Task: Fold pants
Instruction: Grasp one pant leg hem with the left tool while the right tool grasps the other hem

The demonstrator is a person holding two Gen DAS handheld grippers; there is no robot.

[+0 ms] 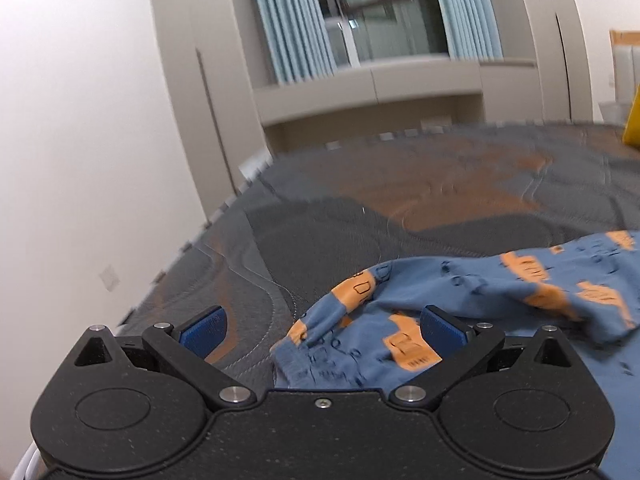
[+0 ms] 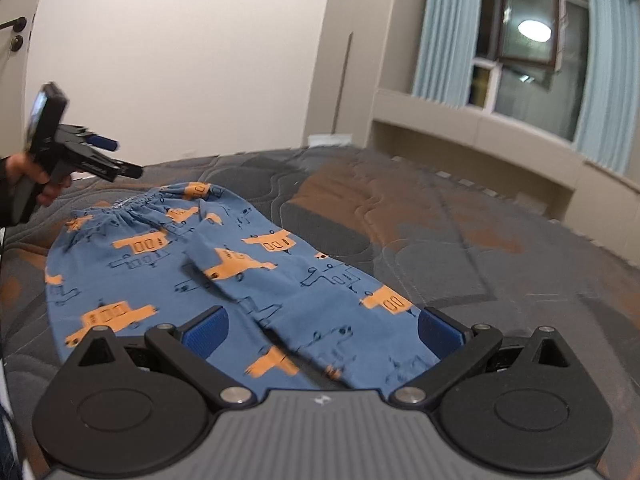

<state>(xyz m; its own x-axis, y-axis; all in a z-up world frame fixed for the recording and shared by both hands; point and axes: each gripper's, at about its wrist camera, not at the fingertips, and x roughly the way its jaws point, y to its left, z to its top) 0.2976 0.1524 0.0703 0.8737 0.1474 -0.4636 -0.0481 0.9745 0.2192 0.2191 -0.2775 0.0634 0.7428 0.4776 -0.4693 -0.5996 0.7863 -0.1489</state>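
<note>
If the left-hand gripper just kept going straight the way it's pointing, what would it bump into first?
Probably the pants: their bunched waistband end lies just ahead of the open left gripper, toward its right finger. Past that is only the quilted bed. Depth is uncertain.

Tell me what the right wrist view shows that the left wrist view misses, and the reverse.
Only the right wrist view shows the left gripper from outside, raised above the bed in the person's hand, plus the elastic waistband and both legs lying flat. Only the left wrist view shows a yellow object at the bed's far edge and a bunched fold of fabric up close. Both show the blue pants with the orange print, the quilted bedspread, the curtained window, and open jaws.
</note>
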